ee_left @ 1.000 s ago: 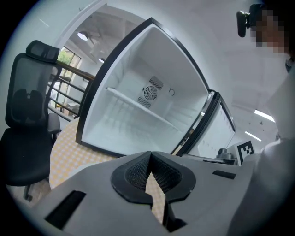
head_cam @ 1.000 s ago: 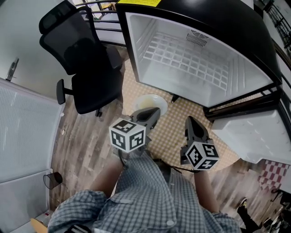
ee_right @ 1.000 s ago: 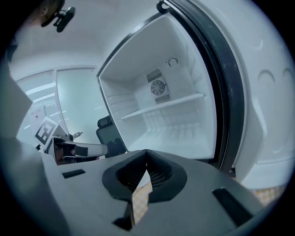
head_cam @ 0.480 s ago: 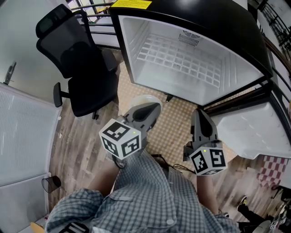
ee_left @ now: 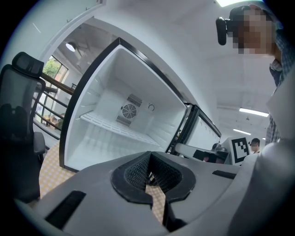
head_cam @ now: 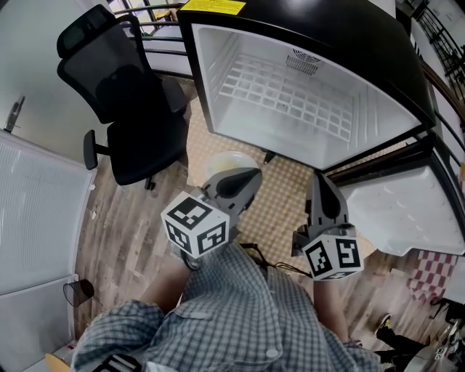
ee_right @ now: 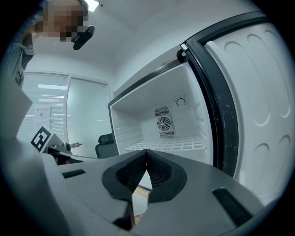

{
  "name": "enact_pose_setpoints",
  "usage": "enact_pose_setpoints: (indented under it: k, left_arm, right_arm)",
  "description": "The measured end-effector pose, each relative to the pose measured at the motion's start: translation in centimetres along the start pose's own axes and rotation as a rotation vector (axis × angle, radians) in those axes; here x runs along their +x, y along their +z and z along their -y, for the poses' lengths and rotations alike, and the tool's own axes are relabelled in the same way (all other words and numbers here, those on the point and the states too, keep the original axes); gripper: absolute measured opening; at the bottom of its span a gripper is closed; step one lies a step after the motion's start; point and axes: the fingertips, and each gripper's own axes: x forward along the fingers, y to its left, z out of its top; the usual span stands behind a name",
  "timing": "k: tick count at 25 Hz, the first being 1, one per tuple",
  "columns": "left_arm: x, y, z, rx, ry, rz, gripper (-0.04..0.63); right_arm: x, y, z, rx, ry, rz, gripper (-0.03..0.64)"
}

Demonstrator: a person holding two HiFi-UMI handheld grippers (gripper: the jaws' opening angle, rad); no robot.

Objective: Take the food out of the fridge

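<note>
The black fridge (head_cam: 349,43) stands open in front of me, and its white inside (head_cam: 240,123) holds only a wire shelf (head_cam: 290,91); no food shows in it. A white plate (head_cam: 227,161) lies on the checked mat (head_cam: 287,192) before the fridge, half hidden by my left gripper (head_cam: 249,176). That gripper is shut with nothing between its jaws. My right gripper (head_cam: 318,182) hangs beside it, also shut and empty. Both point at the fridge. The left gripper view looks past the left gripper (ee_left: 150,171) into the bare fridge (ee_left: 115,120). The right gripper view shows the right gripper (ee_right: 146,160) before the same fridge (ee_right: 156,133).
A black office chair (head_cam: 123,94) stands left of the fridge on the wood floor. The fridge door (head_cam: 407,211) swings out to the right. A white panel (head_cam: 29,211) lines the left side. A railing (head_cam: 156,22) runs behind the chair.
Both grippers have risen toward my head and look larger now; the left one covers more of the plate. Their jaws stayed shut.
</note>
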Motion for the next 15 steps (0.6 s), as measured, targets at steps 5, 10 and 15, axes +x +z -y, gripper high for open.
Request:
enact_pose_setpoints:
  k: [5,10,15]
  left_arm:
    - [0.12,-0.01,-0.08,-0.006,0.004,0.000,0.006]
    - [0.22,-0.18,-0.14,-0.006,0.010,-0.008,0.006]
    - [0.43,-0.32,0.09,-0.007,0.005,-0.014,0.006]
  right_arm:
    - [0.24,-0.31,-0.12,0.022,0.018,-0.011,0.009]
    - [0.37,-0.39,-0.17,0.030,0.029,-0.014,0.009]
    - [0.52,-0.57,-0.06,0.039,0.033,-0.021,0.009]
